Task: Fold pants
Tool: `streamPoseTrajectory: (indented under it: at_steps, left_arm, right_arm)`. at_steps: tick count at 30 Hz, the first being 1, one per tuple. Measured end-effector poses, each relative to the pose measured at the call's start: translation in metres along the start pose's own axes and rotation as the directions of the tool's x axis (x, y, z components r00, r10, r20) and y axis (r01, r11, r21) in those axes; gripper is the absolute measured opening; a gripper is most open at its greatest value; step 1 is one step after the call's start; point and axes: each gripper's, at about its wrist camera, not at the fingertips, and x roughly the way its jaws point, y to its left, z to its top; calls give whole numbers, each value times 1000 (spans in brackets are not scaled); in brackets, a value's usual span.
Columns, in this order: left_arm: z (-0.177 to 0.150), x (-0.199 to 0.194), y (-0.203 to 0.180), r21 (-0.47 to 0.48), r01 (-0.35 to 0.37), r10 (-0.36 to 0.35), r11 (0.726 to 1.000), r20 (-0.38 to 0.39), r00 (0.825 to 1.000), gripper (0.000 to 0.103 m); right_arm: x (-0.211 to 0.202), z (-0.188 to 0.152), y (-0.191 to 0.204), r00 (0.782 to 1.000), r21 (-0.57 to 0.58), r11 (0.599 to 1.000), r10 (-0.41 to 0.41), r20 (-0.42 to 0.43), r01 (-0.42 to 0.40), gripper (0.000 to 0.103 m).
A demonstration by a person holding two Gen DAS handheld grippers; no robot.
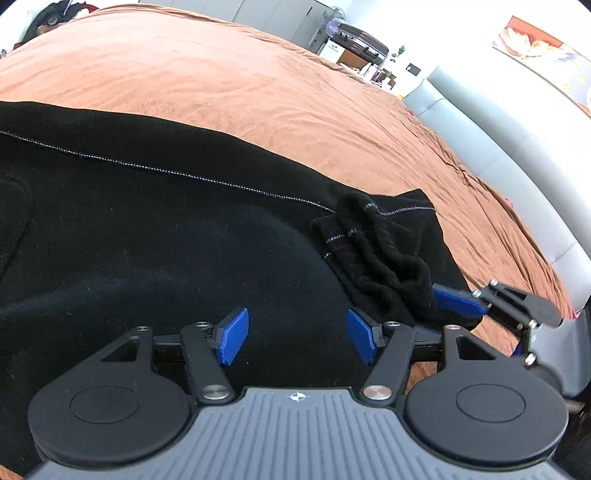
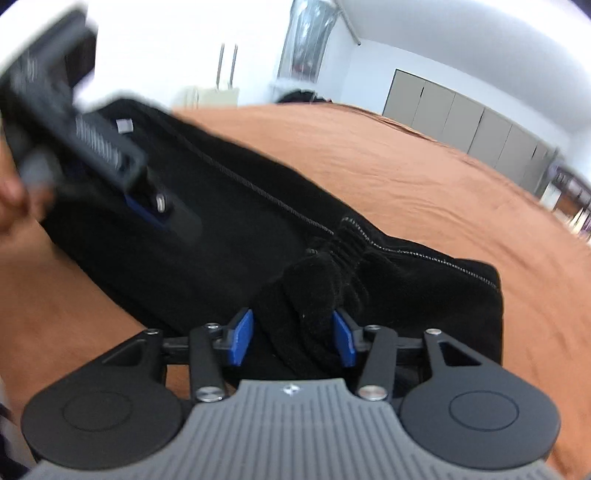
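Black pants with a thin white seam line lie spread on a brown bedspread. Their ribbed cuff is bunched at the right end. My left gripper is open and empty, just above the flat black fabric. My right gripper is open, its jaws on either side of the bunched cuff. The right gripper also shows in the left wrist view, its blue finger against the cuff. The left gripper shows blurred in the right wrist view, over the pants.
A grey padded headboard borders the bed on the right. Grey wardrobe doors and furniture stand beyond the bed. Dark clothing lies at the far corner. A hand shows at the left edge.
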Motion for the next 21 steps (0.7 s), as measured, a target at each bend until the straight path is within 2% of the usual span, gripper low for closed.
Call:
streamPoseTrajectory:
  at_steps: [3, 5, 6, 10, 13, 17, 21]
  left_arm:
    - [0, 2, 0, -1, 1, -1, 1000, -4, 1000, 72]
    - [-1, 2, -2, 0, 1, -1, 1000, -4, 1000, 72]
    - [-2, 2, -2, 0, 0, 0, 1000, -3, 1000, 72]
    - [-2, -4, 0, 0, -9, 9, 1000, 7, 1000, 72]
    - [0, -20, 10, -27, -9, 10, 1000, 43, 999, 72]
    - [-1, -48, 27, -59, -37, 43, 998, 104, 994, 76]
    - [-8, -83, 52, -91, -119, 134, 989, 182, 974, 76]
  right_arm:
    - [-5, 4, -16, 1000, 101, 995, -1, 31, -2, 44]
    - [-2, 4, -23, 999, 154, 988, 1, 34, -6, 20]
    - [5, 4, -23, 1000, 160, 987, -10, 13, 7, 16]
    - [35, 0, -5, 997, 67, 997, -42, -60, 46, 18]
    - [34, 10, -1, 995, 42, 997, -68, -70, 71, 19]
    - [13, 19, -2, 996, 117, 990, -88, 29, 84, 25]
    - [3, 27, -4, 989, 211, 975, -96, 112, 71, 25]
